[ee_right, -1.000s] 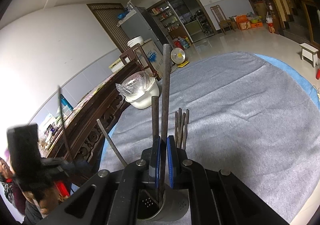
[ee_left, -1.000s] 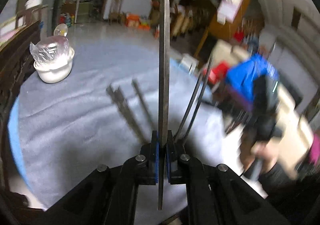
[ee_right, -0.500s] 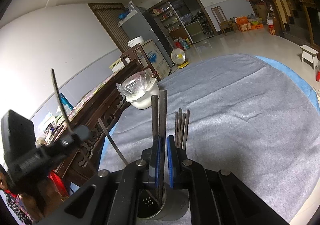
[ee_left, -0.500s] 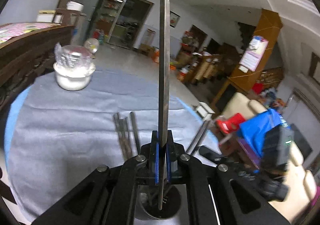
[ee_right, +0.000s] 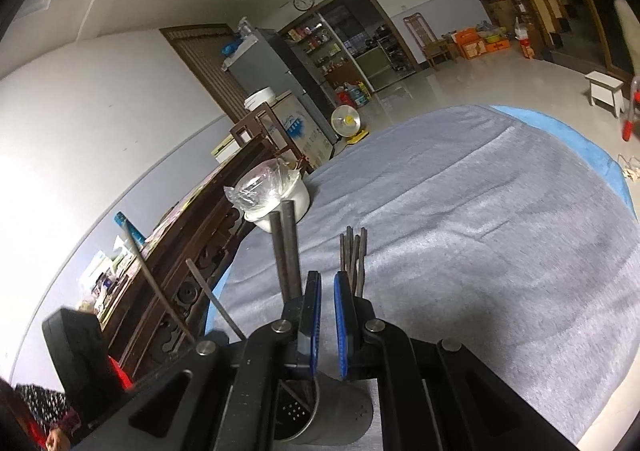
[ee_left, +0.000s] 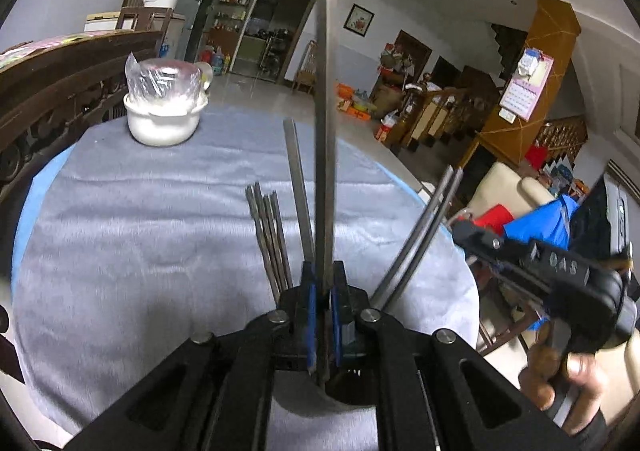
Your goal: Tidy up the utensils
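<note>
Left gripper (ee_left: 323, 297): jaws closed on a long flat grey metal utensil handle (ee_left: 325, 139), held upright directly above the perforated steel utensil holder (ee_left: 352, 391). Right gripper (ee_right: 327, 325): jaws slightly apart, empty, over the same holder (ee_right: 320, 417), four thin metal rods (ee_right: 353, 259) just ahead.

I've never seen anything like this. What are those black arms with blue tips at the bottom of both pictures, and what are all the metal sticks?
There is no robot here: a person holds a two-finger gripper in each hand, and each carries a wide-angle camera looking along its fingers. One picture is from the left gripper, the other from the right gripper.

The left one is shut on a long flat metal utensil, held upright over a metal holder cup. The right one is open, holding nothing, above the same cup, where other utensils already stand.

The grey cloth covers a round table; a white pot wrapped in plastic sits at its far side.
</note>
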The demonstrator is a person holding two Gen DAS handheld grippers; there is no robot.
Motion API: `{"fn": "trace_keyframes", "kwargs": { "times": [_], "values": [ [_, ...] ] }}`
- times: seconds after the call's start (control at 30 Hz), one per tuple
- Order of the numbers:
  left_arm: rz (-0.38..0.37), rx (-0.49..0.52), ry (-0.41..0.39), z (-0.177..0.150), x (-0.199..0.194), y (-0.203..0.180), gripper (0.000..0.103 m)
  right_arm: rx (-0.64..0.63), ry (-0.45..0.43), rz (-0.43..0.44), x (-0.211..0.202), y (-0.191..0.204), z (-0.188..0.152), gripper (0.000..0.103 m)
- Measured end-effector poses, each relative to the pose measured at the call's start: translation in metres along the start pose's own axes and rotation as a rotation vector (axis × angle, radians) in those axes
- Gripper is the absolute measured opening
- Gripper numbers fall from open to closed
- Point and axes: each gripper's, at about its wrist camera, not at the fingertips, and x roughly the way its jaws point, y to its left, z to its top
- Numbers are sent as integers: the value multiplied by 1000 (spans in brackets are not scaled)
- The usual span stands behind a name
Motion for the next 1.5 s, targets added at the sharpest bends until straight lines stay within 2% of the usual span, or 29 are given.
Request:
{"fn": "trace_keyframes", "kwargs": {
  "times": [0.03, 0.1, 0.13, 0.17, 0.43, 0.57, 0.7, 0.77, 0.87, 0.97, 1.03, 1.13, 1.2, 1.33, 1.5],
  "values": [
    [4, 7, 2, -2, -2, -1, 8, 5, 1, -4, 0, -2, 0, 9],
    [8, 8, 7, -5, -5, 1, 21, 17, 1, -8, -1, -4, 1, 10],
    [11, 1, 10, -8, -8, 1, 39, 24, 0, -10, -1, -6, 1, 10],
    [13, -4, 8, -9, -10, 2, 51, 34, 2, -15, -2, -9, 2, 10],
    [-6, -50, -22, -6, -42, 17, 54, 85, -11, -38, -11, -26, 5, 11],
    [0, -142, -74, 6, -69, 43, 67, 117, 14, -73, -14, -47, 7, 12],
    [92, -251, -77, 14, -74, 83, 75, 202, 109, -127, -4, -81, 3, 12],
    [172, -319, -11, 14, -61, 111, 75, 250, 168, -151, 5, -100, -1, 12],
    [248, -389, 79, 10, -39, 144, 75, 285, 250, -162, 20, -120, -5, 13],
    [328, -394, 143, 5, -21, 162, 75, 261, 307, -195, 34, -129, -4, 13],
    [386, -382, 234, 2, -4, 170, 75, 242, 338, -207, 44, -132, 1, 14],
    [426, -351, 326, 0, 18, 173, 75, 179, 414, -236, 68, -134, 8, 14],
    [444, -312, 371, 2, 33, 170, 75, 151, 459, -235, 84, -133, 11, 14],
    [422, -228, 437, 11, 58, 159, 75, 81, 538, -235, 115, -123, 17, 14],
    [378, -179, 465, 26, 87, 146, 75, 28, 610, -197, 157, -107, 27, 14]
  ]
}}
